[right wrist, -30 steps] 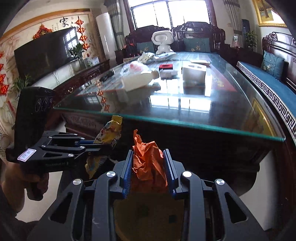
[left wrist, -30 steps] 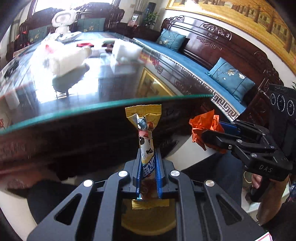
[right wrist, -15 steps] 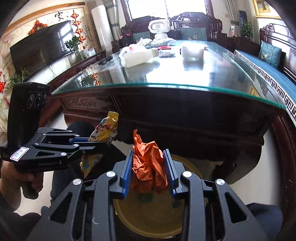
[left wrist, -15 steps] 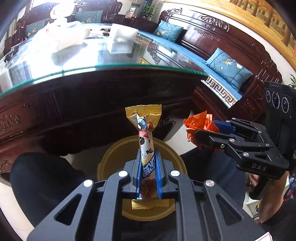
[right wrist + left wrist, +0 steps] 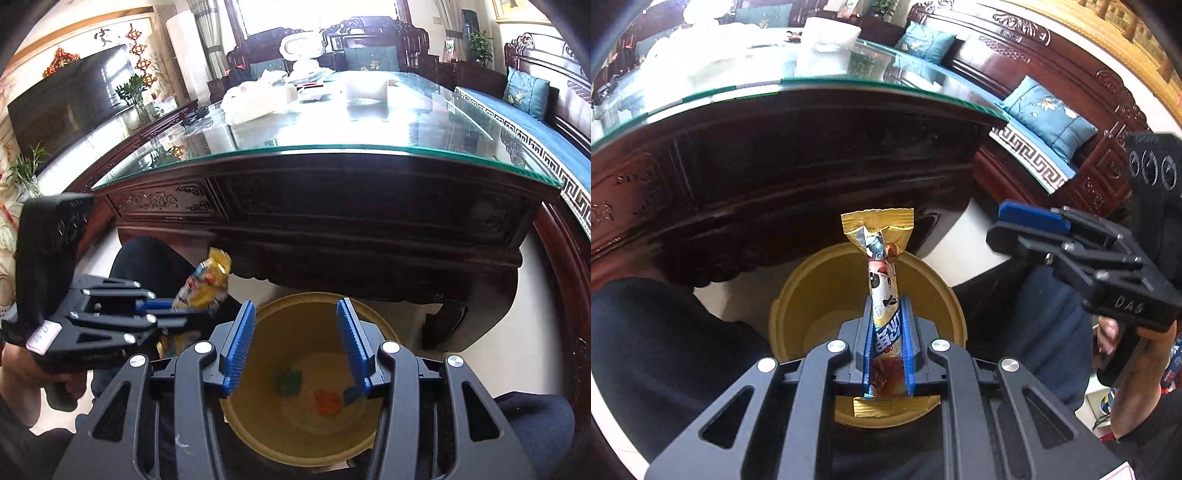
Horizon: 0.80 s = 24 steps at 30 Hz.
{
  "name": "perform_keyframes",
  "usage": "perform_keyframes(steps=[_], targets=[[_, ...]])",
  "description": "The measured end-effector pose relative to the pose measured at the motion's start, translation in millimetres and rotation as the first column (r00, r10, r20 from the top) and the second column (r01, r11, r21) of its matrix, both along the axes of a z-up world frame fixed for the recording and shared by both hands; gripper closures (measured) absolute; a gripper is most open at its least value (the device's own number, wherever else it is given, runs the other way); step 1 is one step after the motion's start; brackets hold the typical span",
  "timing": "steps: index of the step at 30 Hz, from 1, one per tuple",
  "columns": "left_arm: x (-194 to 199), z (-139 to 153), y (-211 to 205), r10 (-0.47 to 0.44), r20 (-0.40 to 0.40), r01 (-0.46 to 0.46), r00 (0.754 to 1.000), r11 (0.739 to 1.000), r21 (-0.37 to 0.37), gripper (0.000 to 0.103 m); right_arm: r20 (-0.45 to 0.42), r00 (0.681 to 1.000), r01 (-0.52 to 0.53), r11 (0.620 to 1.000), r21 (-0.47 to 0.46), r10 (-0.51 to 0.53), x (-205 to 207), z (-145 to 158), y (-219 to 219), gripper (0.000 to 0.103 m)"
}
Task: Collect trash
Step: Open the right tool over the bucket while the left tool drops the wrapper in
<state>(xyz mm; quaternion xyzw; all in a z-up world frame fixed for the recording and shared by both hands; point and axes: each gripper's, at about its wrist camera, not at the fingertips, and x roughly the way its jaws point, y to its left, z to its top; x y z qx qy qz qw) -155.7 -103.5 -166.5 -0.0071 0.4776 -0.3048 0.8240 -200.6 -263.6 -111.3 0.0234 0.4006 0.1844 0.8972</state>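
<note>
The right gripper (image 5: pixel 295 339) has just opened; the orange paper (image 5: pixel 327 402) now lies in the yellow bin (image 5: pixel 384 328). The left gripper (image 5: pixel 886 314) squeezes the snack wrapper (image 5: pixel 882 291), next to drop.

Bin (image 5: pixel 380 325) on floor before the table (image 5: pixel 332 192), scraps (image 5: pixel 327 402) inside (three), wrapper (image 5: pixel 884 295) above bin

The black body of the right claw (image 5: pixel 1008 225) carries the raised letters "DAS" on its side, seen from the left wrist camera. The long white and yellow snack wrapper (image 5: pixel 884 295) has large white Chinese characters on a blue band, but they cannot be read clearly. On the far cream wall a black calligraphy character (image 5: pixel 101 34) reads "家". A small white sticker (image 5: pixel 43 336) on the left claw's black body has handwriting too blurred to read.
</note>
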Motion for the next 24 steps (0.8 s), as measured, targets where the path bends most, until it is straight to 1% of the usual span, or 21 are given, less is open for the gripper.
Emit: perform_keyframes(steps=[6, 9, 10, 12, 14, 18, 24], targets=[[-0.5, -9.3, -18.2, -0.056, -0.025, 0.056, 0.998, 0.998, 0.019, 0.086, 0.013, 1.0, 0.021, 1.0, -0.002, -0.021, 0.1, 4.1, -7.6, 0.054], [-1.4, -10.9, -25.3, -0.077, -0.024, 0.078, 0.997, 0.997, 0.021, 0.085, 0.015, 0.999, 0.031, 1.0, 0.001, -0.031, 1.8, 6.1, -11.6, 0.054], [-1.9, -11.2, -27.0, -0.082, -0.022, 0.083, 0.996, 0.996, 0.021, 0.082, 0.016, 0.999, 0.034, 0.999, 0.002, -0.034, 2.4, 7.0, -13.0, 0.054], [-2.5, -11.1, -32.0, -0.102, -0.017, 0.102, 0.995, 0.994, 0.029, 0.067, 0.018, 0.999, 0.037, 0.999, 0.003, -0.037, 3.3, 7.9, -14.8, 0.053], [-4.3, -10.6, -36.6, -0.119, -0.012, 0.119, 0.993, 0.992, 0.039, 0.063, 0.019, 0.999, 0.038, 0.999, 0.004, -0.038, 4.2, 8.4, -15.9, 0.053], [-5.0, -10.5, -39.8, -0.128, -0.017, 0.129, 0.992, 0.991, 0.034, 0.063, 0.019, 0.999, 0.038, 0.999, 0.005, -0.038, 6.7, 9.7, -16.1, 0.053], [1.0, -10.7, -36.2, -0.112, -0.024, 0.113, 0.993, 0.993, 0.031, 0.063, 0.019, 0.999, 0.034, 0.999, 0.004, -0.034, 10.4, 10.9, -16.6, 0.053]])
